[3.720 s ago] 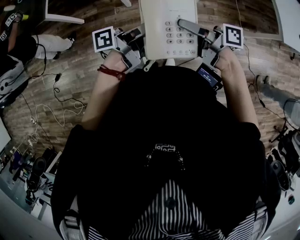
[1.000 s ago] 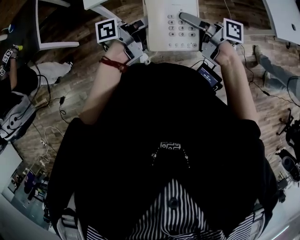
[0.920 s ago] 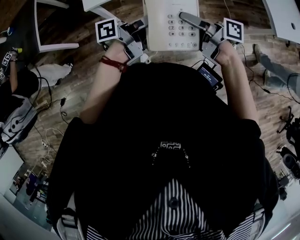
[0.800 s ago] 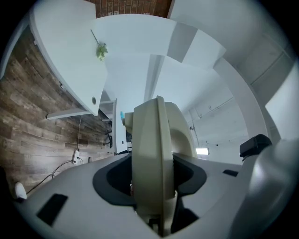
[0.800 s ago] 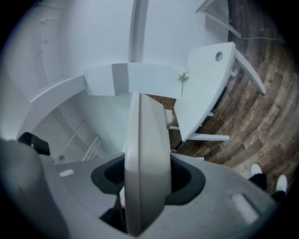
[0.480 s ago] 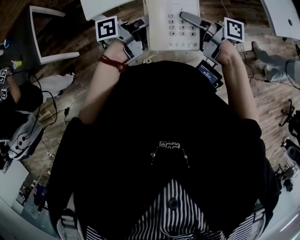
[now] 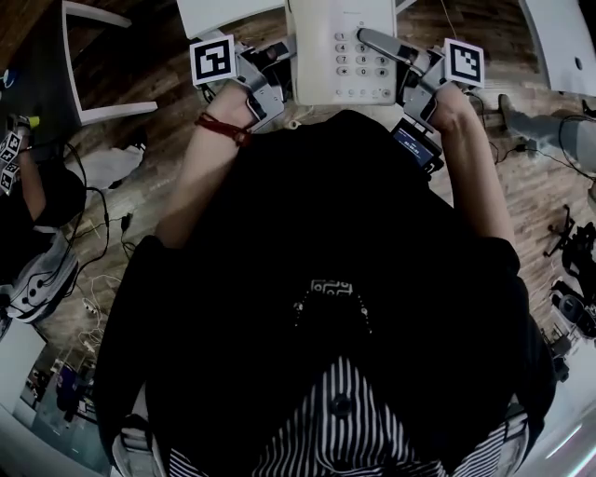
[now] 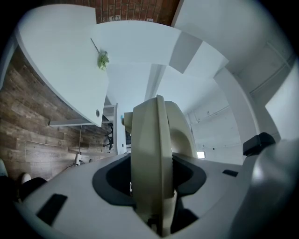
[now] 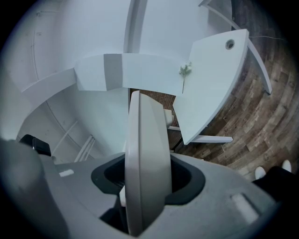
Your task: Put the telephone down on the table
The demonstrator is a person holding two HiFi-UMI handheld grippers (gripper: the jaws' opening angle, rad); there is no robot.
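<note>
At top centre of the head view the cream telephone (image 7: 340,47) hangs over the wooden floor (image 7: 154,177), with the left gripper (image 7: 273,58) and right gripper (image 7: 393,54) each clamped wide on one edge of it, the white table (image 7: 223,13) lying just beyond at upper left.

Reaches both bare forearms forward, elbows bent, left hand (image 7: 229,101) and right hand (image 7: 449,101) level with each other. Clamps the left gripper (image 7: 279,58) on the left edge of the telephone (image 7: 321,37), jaws pressing both faces. Clamps the right gripper (image 7: 396,56) on the right edge, one jaw lying across the top face. Carries a marker cube uppermost on each gripper. Wears a red band (image 7: 222,129) on the left wrist.
</note>
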